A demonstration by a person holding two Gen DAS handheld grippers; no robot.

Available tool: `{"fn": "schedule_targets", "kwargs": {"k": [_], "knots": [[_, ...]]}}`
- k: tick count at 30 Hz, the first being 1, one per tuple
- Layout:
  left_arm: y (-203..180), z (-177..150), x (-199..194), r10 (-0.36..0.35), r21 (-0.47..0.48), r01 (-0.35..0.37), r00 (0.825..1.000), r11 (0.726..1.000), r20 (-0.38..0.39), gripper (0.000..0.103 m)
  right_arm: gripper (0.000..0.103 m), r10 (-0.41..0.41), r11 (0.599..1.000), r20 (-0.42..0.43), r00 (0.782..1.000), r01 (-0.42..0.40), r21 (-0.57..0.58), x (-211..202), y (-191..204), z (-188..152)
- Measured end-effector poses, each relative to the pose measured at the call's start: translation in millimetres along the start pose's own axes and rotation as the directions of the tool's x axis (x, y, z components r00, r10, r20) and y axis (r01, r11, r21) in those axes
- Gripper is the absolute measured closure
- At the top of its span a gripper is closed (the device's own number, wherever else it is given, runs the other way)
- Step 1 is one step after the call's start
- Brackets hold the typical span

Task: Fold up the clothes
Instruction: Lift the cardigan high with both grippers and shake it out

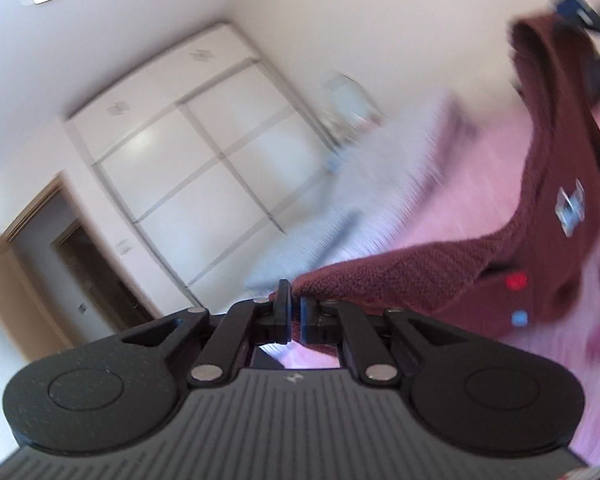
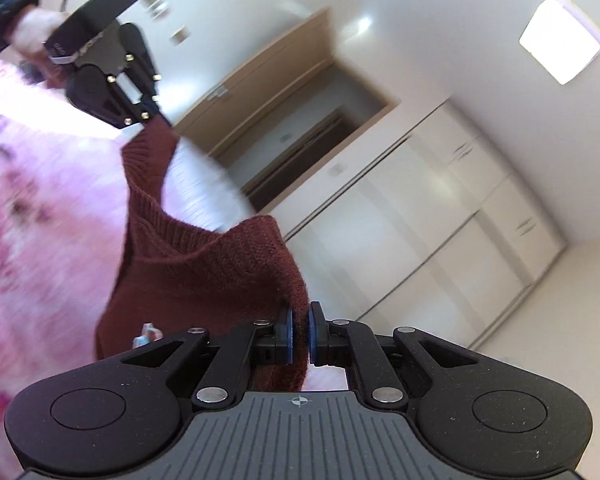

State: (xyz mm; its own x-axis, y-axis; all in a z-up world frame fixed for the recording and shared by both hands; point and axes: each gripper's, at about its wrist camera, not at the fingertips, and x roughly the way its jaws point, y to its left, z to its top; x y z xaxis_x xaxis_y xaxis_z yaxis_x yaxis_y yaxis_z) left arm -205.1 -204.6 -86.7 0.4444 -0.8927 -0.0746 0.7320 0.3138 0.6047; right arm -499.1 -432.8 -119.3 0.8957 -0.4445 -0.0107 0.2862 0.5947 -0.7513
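Above pink bedding (image 1: pixel 472 184) | both grippers' fingers (image 1: pixel 283 308) clamp maroon sweater (image 2: pixel 204 276)

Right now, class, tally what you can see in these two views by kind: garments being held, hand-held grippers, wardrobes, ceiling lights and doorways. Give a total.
Dark red knitted garment: 1
Hand-held grippers, left and right, both clamped on the garment: 2
White wardrobe: 1
Ceiling light: 1
Doorway: 1
Total: 6
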Motion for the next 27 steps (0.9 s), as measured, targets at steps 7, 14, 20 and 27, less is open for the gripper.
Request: {"fn": "schedule_targets", "kwargs": {"k": [7,14,20,27], "knots": [[71.1,98.8,-73.5,0.16,-0.173,-0.143,0.983,0.974,0.086,0.099,0.103,-0.262,0.965,0.117,0.958,0.261,0.028,-40.3,-72.1,46.8],[64.5,97.1,-46.3,0.168,-0.062,-0.169,0.985,0.984,-0.027,0.099,0.103,-0.275,0.951,0.126,0.953,0.251,0.18,-16.8,-105.5,51.2],[6.0,-52.7,64.6,0.027,-0.066,-0.053,0.937,0.996,-0.347,0.099,0.103,0.172,0.91,0.043,0.984,-0.176,0.375,58.7,-10.7,-9.7],[-5.9,-181.5,117.1,-0.043,-0.155,-0.047,0.847,0.987,-0.53,0.099,0.044,0.574,0.69,-0.045,0.818,-0.453,0.565,110.4,145.1,-48.4]]}}
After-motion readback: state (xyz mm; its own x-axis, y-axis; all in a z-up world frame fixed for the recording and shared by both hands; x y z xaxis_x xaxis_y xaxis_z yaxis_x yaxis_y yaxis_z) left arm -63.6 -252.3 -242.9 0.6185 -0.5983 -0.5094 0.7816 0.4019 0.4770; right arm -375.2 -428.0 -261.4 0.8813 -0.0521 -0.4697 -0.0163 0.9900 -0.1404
